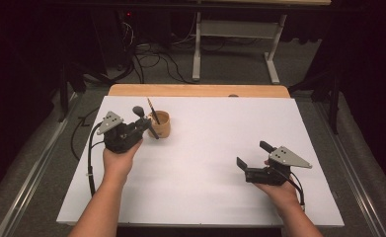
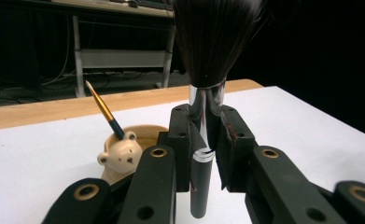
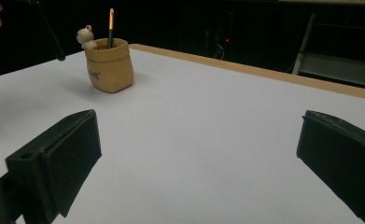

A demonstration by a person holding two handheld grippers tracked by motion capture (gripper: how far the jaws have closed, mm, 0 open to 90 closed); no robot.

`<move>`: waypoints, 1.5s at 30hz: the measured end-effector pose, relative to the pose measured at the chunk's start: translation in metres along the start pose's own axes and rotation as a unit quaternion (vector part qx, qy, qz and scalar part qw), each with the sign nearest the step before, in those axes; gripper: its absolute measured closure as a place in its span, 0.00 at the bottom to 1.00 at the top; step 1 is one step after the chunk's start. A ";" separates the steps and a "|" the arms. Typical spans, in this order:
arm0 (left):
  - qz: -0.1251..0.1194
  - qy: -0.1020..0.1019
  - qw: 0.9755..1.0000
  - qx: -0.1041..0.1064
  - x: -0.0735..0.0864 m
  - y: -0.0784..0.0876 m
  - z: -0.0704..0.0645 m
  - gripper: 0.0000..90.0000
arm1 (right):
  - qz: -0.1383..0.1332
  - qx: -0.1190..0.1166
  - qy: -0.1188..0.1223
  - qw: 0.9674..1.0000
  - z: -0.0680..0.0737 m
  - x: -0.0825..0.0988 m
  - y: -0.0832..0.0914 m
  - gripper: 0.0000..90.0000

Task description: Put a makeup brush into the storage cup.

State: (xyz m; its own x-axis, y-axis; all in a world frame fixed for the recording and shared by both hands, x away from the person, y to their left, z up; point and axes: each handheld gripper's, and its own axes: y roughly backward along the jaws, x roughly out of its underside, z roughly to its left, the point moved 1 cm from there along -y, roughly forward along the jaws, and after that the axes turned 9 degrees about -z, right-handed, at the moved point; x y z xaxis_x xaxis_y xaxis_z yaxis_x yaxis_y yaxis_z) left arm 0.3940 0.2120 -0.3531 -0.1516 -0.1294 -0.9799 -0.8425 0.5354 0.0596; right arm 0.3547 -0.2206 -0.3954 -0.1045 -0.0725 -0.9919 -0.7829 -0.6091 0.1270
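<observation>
The tan bear pot (image 1: 161,124) is the one thing standing on the white table (image 1: 205,148), a thin brush (image 1: 153,110) sticking up from it. Just left of the pot the left gripper (image 1: 143,125) crowds in with its makeup brush (image 1: 145,120). Right of the pot and toward the near edge lies open room.

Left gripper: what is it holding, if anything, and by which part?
The left gripper is shut on a makeup brush, gripped at the handle just below the shiny metal ferrule, bristles pointing up. The right gripper holds nothing.

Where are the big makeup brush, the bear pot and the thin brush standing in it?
makeup brush (image 2: 207,46), left gripper view, on its dark bristles.
bear pot (image 3: 110,67), right gripper view, on its tan wall.
thin brush (image 2: 103,108), left gripper view, on its gold ferrule.
</observation>
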 end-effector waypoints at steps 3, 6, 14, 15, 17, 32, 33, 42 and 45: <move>-0.002 0.003 1.000 -0.004 -0.003 -0.003 0.003 0.86 | 0.001 0.000 -0.003 1.000 0.000 0.000 0.001 0.01; 0.000 0.005 1.000 -0.008 -0.007 -0.008 0.006 0.86 | 0.000 -0.001 -0.001 1.000 0.000 0.000 0.001 0.01; 0.000 0.009 1.000 -0.007 -0.013 -0.022 0.008 0.86 | 0.002 0.002 -0.006 1.000 -0.003 0.000 0.002 0.01; 0.000 0.008 1.000 -0.008 -0.013 -0.023 0.009 0.86 | -0.001 0.002 -0.003 1.000 -0.003 0.000 0.003 0.01; -0.001 0.007 1.000 -0.008 -0.014 -0.026 0.009 0.86 | -0.002 0.003 -0.004 1.000 -0.003 -0.001 0.003 0.01; 0.000 0.006 1.000 -0.016 -0.017 -0.043 0.015 0.86 | 0.002 0.002 -0.001 1.000 -0.003 0.001 0.003 0.01; 0.002 0.005 1.000 -0.016 -0.016 -0.044 0.015 0.86 | 0.003 0.001 -0.001 1.000 -0.003 0.001 0.003 0.01; 0.009 -0.001 1.000 -0.022 -0.017 -0.053 0.017 0.86 | 0.003 -0.001 -0.001 1.000 -0.002 0.001 0.002 0.02; 0.009 -0.002 1.000 -0.024 -0.019 -0.055 0.016 0.86 | 0.002 -0.001 0.000 1.000 -0.002 0.001 0.002 0.02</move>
State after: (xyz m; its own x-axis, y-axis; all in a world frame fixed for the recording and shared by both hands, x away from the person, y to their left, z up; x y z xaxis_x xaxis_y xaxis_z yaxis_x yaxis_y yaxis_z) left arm 0.4515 0.1988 -0.3412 -0.1644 -0.1165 -0.9795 -0.8637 0.4966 0.0859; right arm 0.3540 -0.2237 -0.3958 -0.1075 -0.0738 -0.9915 -0.7809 -0.6109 0.1302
